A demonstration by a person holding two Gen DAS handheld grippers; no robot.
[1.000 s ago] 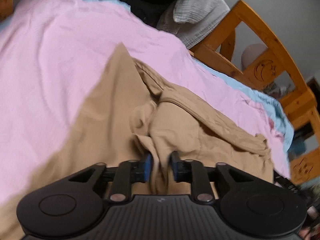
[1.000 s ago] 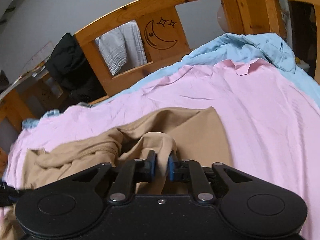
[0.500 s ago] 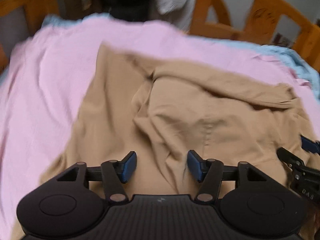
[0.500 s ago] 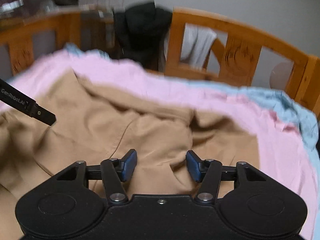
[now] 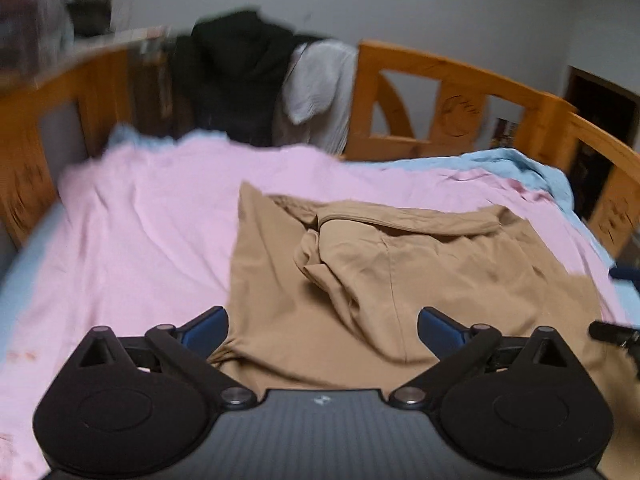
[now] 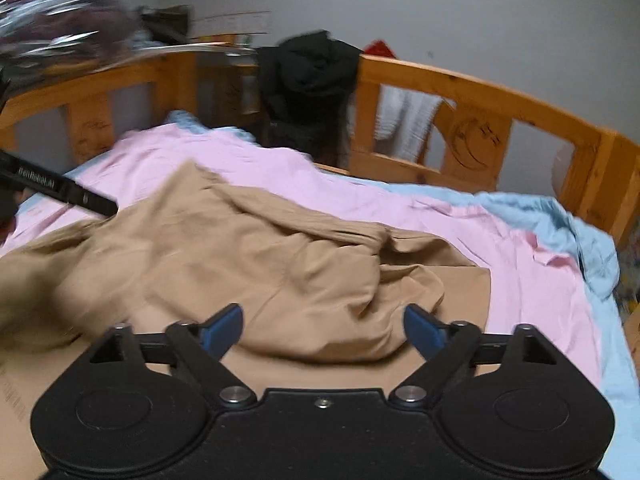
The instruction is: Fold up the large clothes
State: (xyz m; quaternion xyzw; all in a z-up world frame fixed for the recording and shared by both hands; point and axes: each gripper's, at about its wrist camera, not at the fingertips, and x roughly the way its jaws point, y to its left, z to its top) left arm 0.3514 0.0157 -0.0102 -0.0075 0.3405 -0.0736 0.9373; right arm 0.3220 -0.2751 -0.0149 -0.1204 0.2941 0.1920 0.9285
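L claw (image 5: 322, 326): jaws wide apart & opening, nothing pinched; tan cloth lies under/between the blue pads (image 5: 206, 326) but isn't pressed. R claw (image 6: 322, 326): same, jaws spreading, pads clear of the fabric, a rumpled fold sits in the gap.

Garment (image 5: 360, 280): tan, spread on the pink sheet (image 5: 152, 232) mid-bed, partly folded, top layer bunched w/ a waistband-like ridge toward the far side. Looks soft, light, limp; prob. drapes & slides on the sheet, won't hold a crease w/o smoothing. Best grab: pinch at edges/corners, both layers, not the loose bunch in the middle.

Pose: both claws point downward over the near edge of the cloth, side by side; the L claw's finger shows at left in the R view. Wooden bed frame (image 6: 500, 100) beyond; blue sheet (image 6: 580, 240) at the R side.
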